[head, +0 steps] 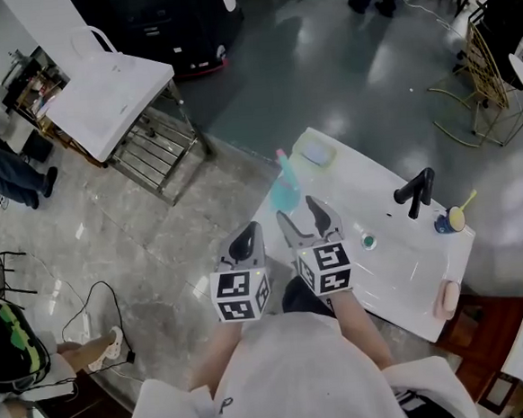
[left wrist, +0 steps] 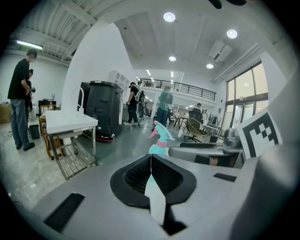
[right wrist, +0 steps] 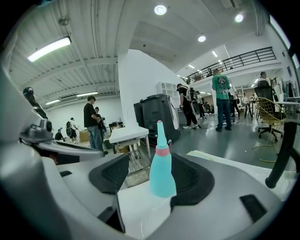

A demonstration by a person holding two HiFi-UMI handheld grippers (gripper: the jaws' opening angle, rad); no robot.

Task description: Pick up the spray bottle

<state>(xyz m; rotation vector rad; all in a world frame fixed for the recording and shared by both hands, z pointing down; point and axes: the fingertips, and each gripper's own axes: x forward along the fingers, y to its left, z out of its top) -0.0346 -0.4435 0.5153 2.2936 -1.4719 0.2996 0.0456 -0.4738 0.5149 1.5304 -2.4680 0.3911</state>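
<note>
Spray bottle [head: 284, 189] upright on worktop [head: 401, 269], not yet lifted. Right hand-held gripper [head: 300, 215] spread, just short of bottle, pads not touching. Left hand-held gripper [head: 244, 244] pressed together, empty, farther from bottle. Grasp and lift remain.

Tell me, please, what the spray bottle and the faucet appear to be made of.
The spray bottle looks like plastic: smooth teal body, pink collar, faintly translucent. The faucet is likely metal with a matte black coating, evenly dark without bright reflections, though too small to be sure.
</note>
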